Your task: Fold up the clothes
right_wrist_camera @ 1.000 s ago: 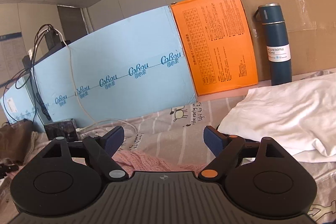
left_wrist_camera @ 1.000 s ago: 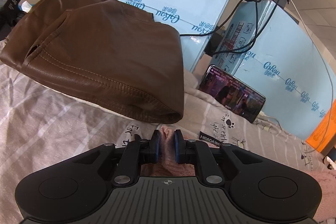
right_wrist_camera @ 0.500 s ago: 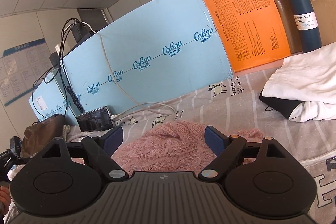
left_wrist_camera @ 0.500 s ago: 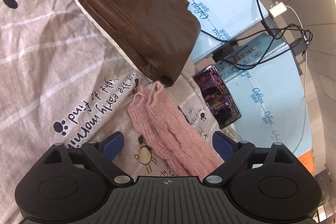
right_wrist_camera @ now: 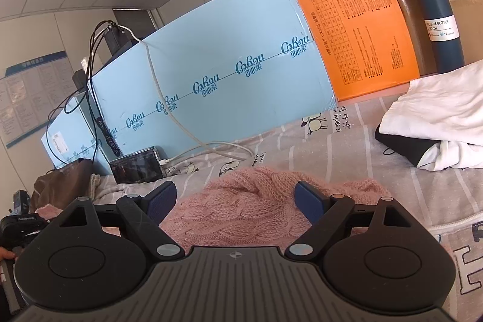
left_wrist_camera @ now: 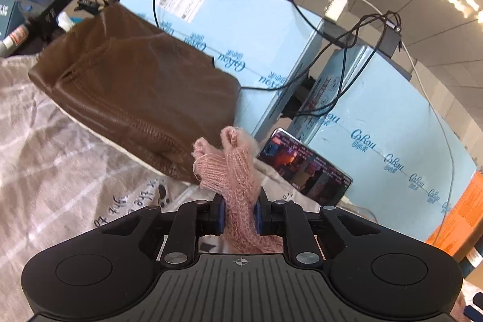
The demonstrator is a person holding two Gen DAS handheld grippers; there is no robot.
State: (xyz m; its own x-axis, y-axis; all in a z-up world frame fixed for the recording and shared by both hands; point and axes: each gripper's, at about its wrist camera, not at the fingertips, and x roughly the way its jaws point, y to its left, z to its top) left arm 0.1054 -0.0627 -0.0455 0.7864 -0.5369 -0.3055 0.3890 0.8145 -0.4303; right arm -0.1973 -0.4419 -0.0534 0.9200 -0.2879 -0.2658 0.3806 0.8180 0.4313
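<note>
A pink knitted sweater point(right_wrist_camera: 241, 207) lies on the patterned grey bedsheet point(right_wrist_camera: 347, 147). My left gripper point(left_wrist_camera: 239, 215) is shut on the sweater's sleeve point(left_wrist_camera: 232, 168), whose cuff sticks up beyond the fingertips, in front of a folded brown leather garment point(left_wrist_camera: 142, 89). My right gripper point(right_wrist_camera: 235, 201) is open, its blue pads on either side of the sweater's cable-knit body, just above it.
Blue foam boards point(right_wrist_camera: 226, 80) and an orange board point(right_wrist_camera: 356, 20) line the back. A phone point(left_wrist_camera: 305, 168) leans on them, with cables point(right_wrist_camera: 193, 138). Folded white clothes point(right_wrist_camera: 437, 116) over a black item lie at the right, a blue vacuum bottle point(right_wrist_camera: 434, 17) behind.
My left gripper opened over the sleeve half a second ago and has now shut on it and raised it. My right gripper stayed open and lowered over the sweater.
</note>
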